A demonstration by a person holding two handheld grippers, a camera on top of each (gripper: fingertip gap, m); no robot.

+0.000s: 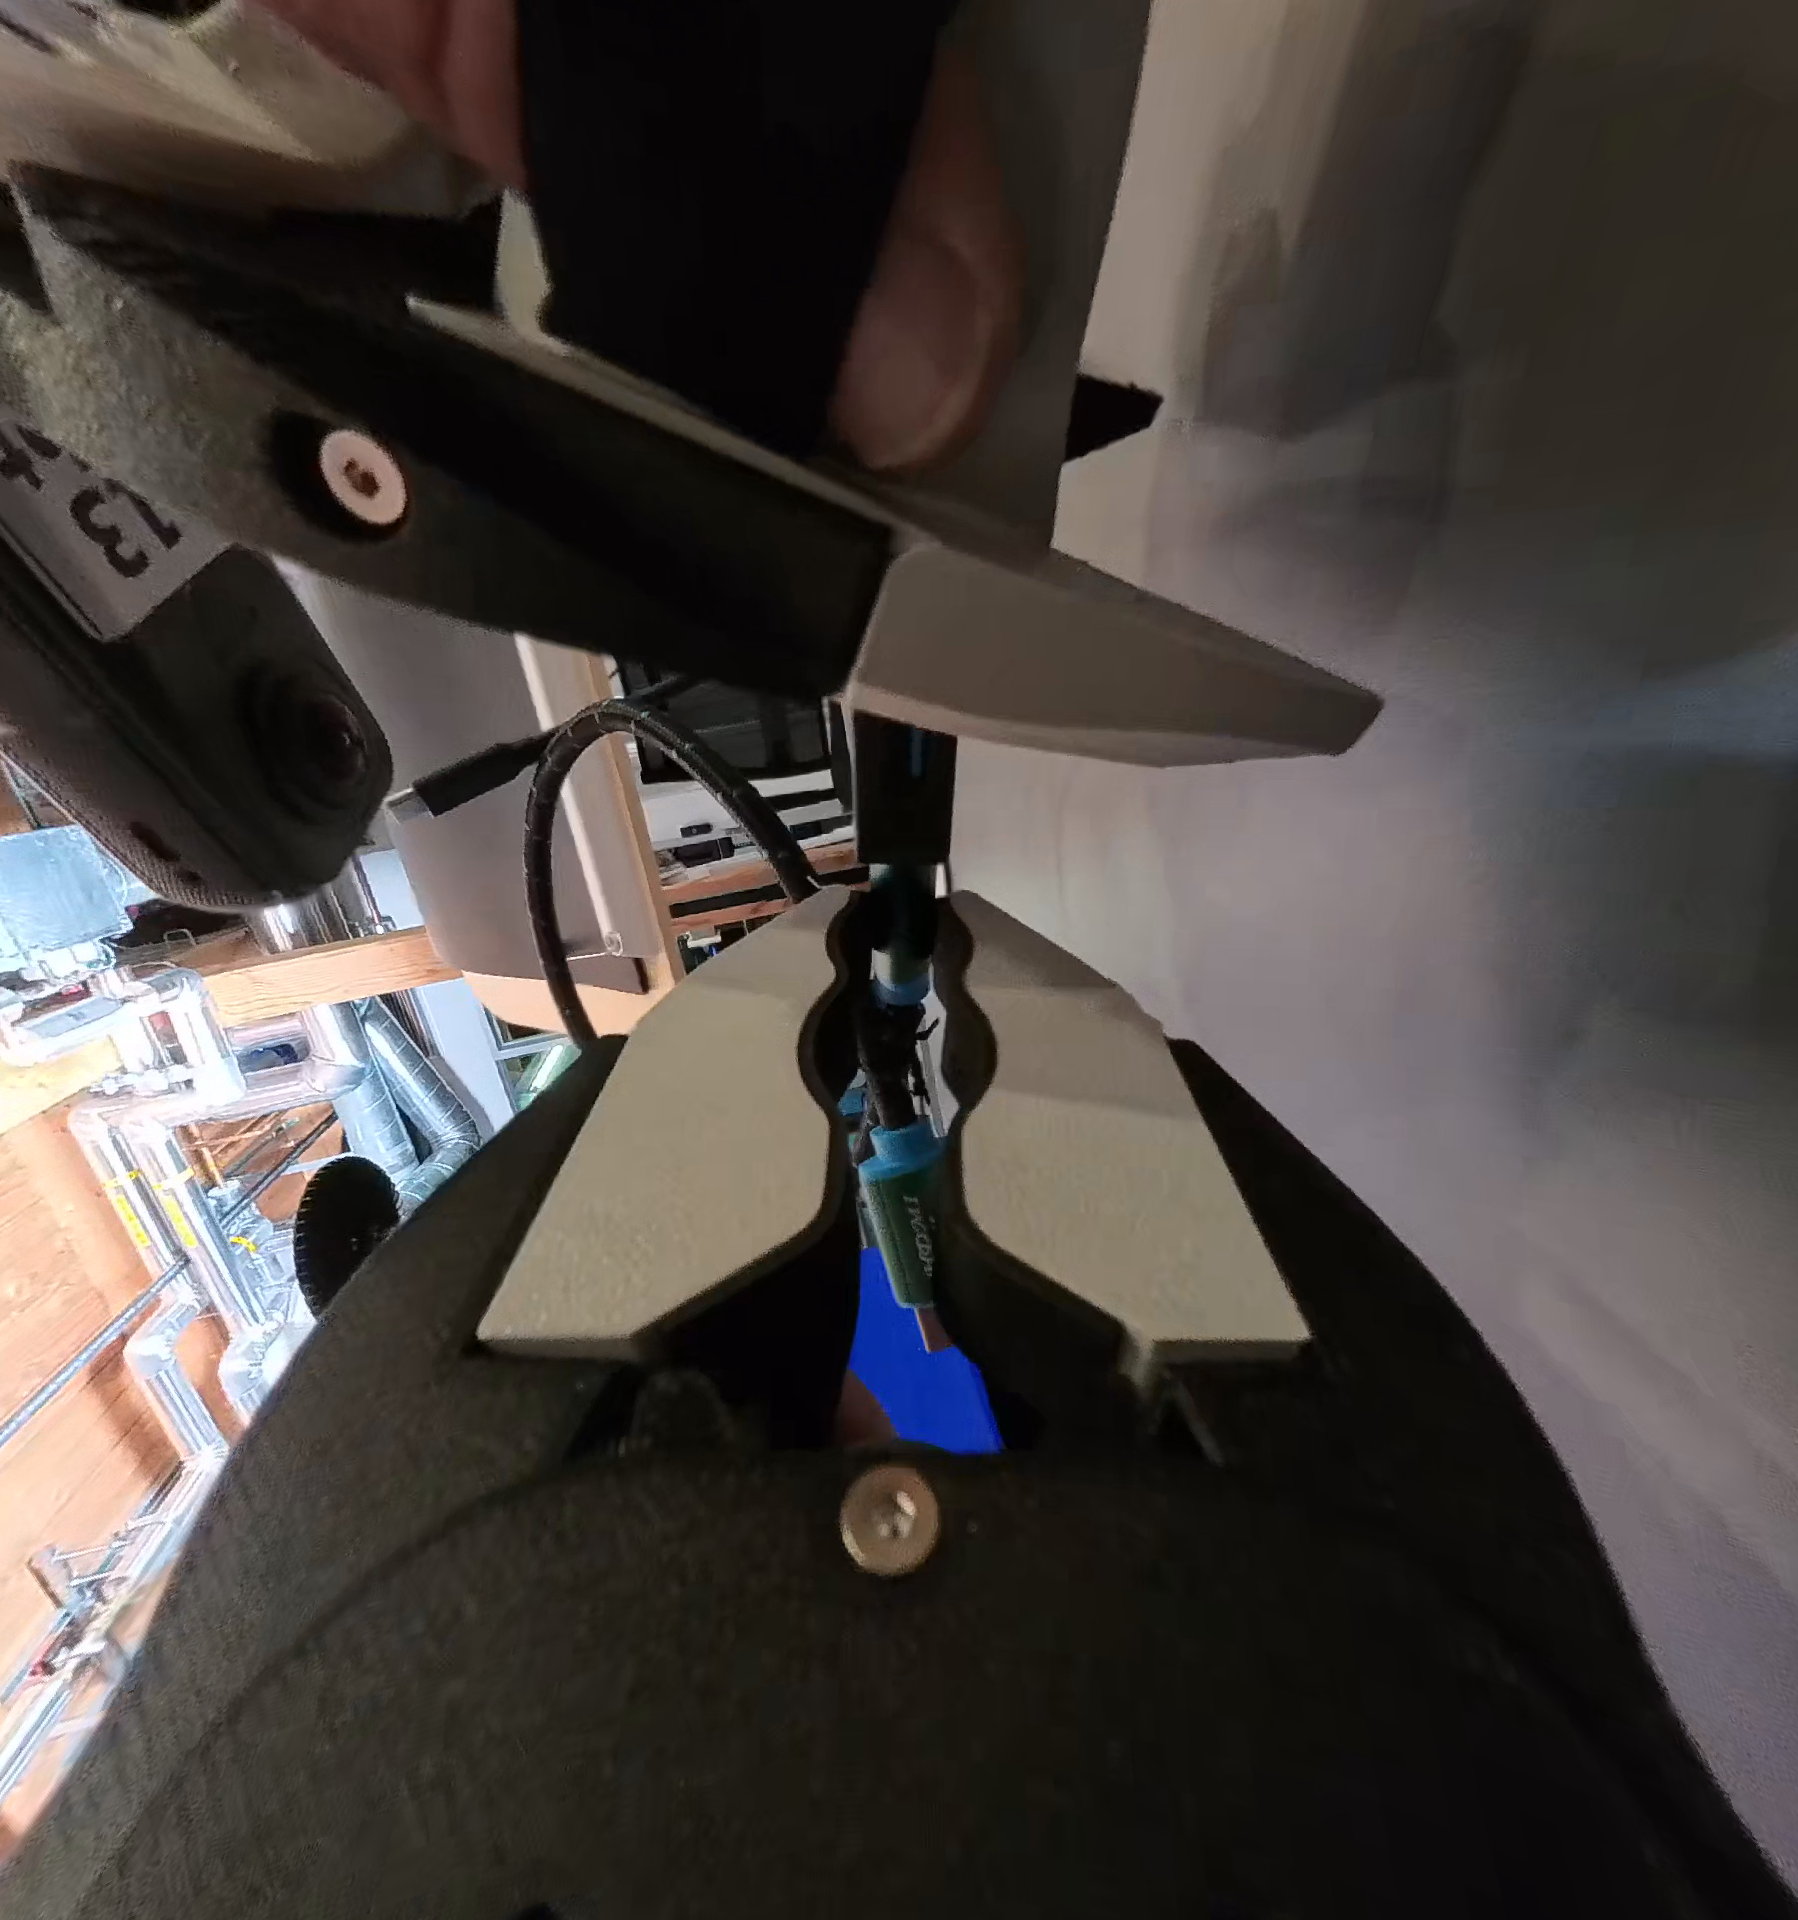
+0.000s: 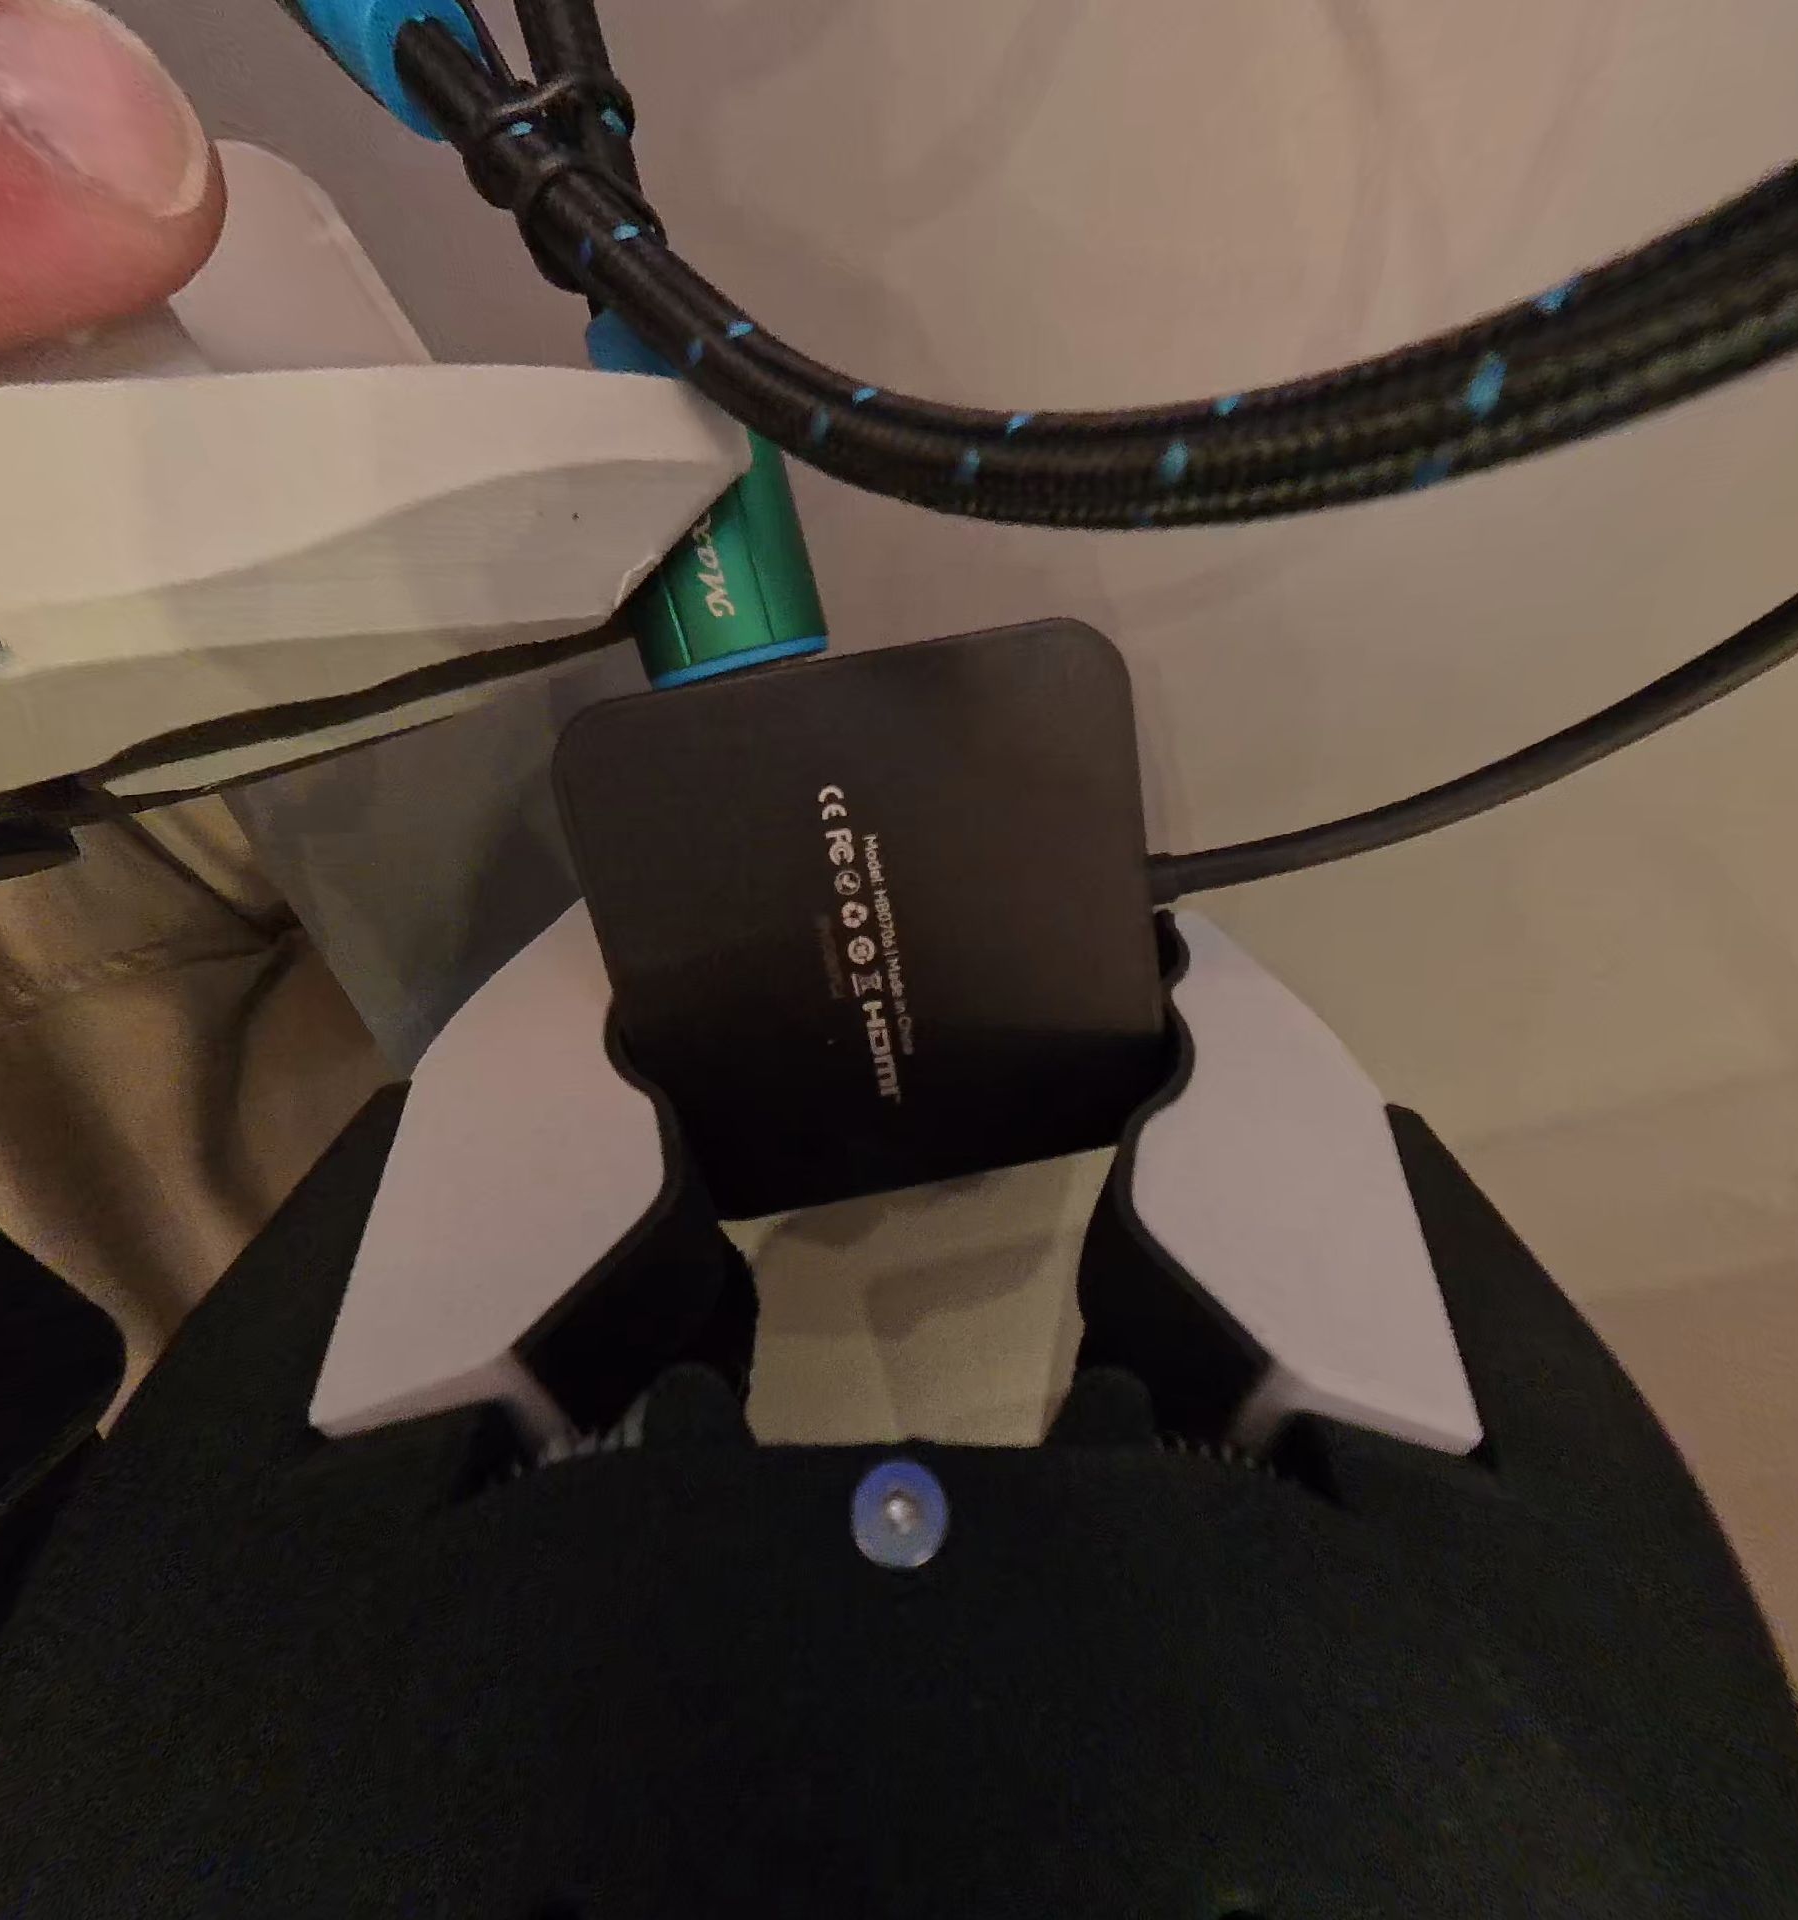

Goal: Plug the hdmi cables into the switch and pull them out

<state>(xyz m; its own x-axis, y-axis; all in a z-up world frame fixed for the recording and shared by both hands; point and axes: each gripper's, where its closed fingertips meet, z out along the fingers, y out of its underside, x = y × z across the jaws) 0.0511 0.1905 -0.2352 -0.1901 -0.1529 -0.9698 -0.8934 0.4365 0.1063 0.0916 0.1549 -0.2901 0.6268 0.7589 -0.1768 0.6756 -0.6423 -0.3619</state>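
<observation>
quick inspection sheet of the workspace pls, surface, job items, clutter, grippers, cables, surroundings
surface: pale plain backdrop; whether it is a table or a wall cannot be told
job's things: black switch held off the surface; green plug butts against its far edge, how deep it sits cannot be told
clutter: nothing seen
grippers: right gripper shut on the switch; left gripper shut on the green plug's cable end
cables: braided black-and-blue cable loops over the switch; thin black lead leaves the switch's right side
surroundings: wooden beams and silver pipes in the left wrist view
</observation>
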